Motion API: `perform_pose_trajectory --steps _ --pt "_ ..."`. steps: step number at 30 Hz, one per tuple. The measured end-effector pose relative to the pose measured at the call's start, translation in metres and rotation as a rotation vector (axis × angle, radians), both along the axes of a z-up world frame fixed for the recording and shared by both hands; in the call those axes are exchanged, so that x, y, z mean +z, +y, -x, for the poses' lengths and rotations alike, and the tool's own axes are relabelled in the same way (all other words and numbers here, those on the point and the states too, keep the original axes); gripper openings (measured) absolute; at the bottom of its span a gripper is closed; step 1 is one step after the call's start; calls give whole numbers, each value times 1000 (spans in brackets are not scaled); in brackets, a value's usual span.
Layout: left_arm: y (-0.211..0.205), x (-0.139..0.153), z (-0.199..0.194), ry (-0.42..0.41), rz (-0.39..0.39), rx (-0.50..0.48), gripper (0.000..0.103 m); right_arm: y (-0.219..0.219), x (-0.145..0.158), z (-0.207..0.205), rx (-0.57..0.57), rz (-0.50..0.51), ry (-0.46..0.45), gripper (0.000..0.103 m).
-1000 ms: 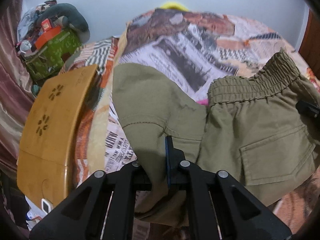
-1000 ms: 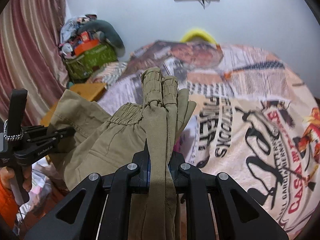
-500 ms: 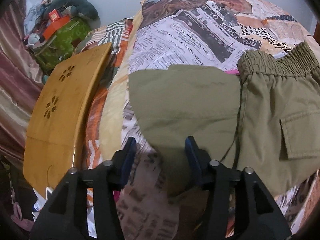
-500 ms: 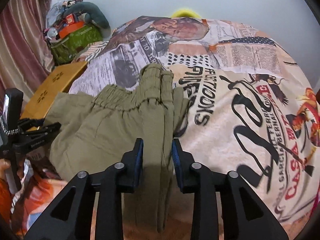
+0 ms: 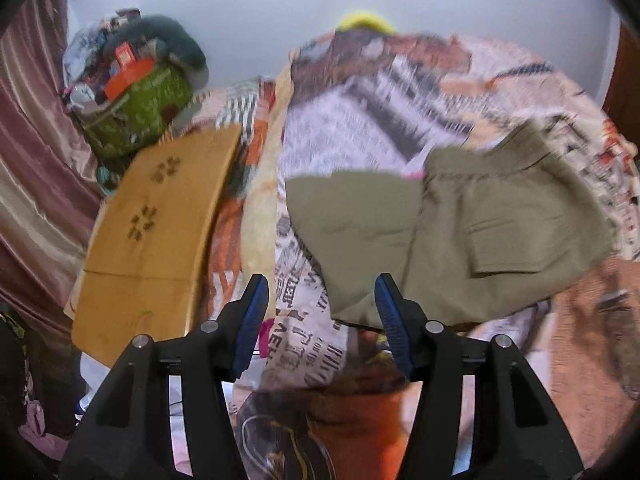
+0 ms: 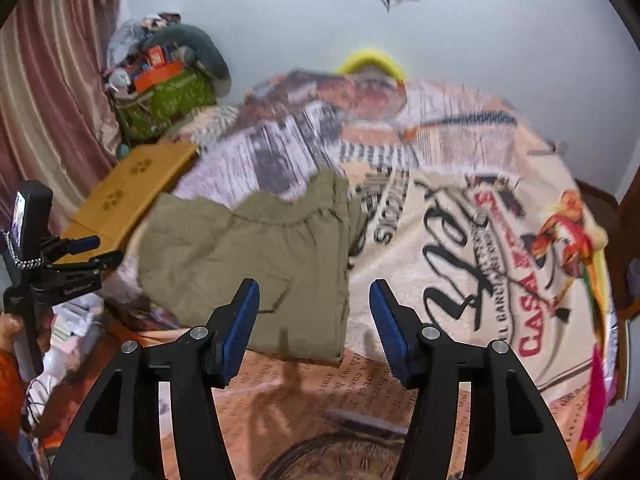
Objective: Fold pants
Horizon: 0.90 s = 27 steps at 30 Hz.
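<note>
Left wrist view shows us the largest thing first: the bed spread with a newspaper-print blanket in cream, orange and black point(image 5: 352, 128), and on it the olive-green cotton pants point(image 5: 460, 232), folded into a compact bundle with a flap pocket facing up and the elastic waistband at the far edge.

The bundle's long axis runs left to right across our view. It lies ahead of and below both tools: up and to the right of our left gripper point(image 5: 320, 304), whose right pad overlaps the bundle's near edge, and up and slightly left of our right gripper point(image 6: 314, 312), which frames the near right corner. We judge both hands about equally near, one toward each end.

Our left jaws are opening with nothing pinched between them; our right jaws are opening too, clear of the cloth that shows in the gap.

A second ago each of our grippers was clamped on a fold of the pants, which hung bunched from the blades. Now the fabric lies flat on the blanket and both tools have drawn back and up.

Beside the bed sits a curved tan wooden board point(image 5: 152, 232).
</note>
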<state>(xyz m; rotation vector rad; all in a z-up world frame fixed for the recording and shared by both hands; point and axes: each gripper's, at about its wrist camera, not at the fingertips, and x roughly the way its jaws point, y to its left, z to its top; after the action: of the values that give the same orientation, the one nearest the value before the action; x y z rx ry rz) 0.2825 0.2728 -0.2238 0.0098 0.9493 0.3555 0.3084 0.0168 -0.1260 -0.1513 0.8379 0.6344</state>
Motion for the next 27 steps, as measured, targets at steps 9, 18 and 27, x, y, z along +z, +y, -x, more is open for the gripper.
perform_pose_trajectory --steps 9,18,27 --pt "-46 111 71 -241 38 -53 56 -8 81 69 46 -109 -187 53" --pt "-96 195 163 -478 -2 -99 60 -27 145 151 86 -240 -376 53" --pt "-138 231 240 -641 -57 -131 67 -45 171 218 116 -313 -513 53"
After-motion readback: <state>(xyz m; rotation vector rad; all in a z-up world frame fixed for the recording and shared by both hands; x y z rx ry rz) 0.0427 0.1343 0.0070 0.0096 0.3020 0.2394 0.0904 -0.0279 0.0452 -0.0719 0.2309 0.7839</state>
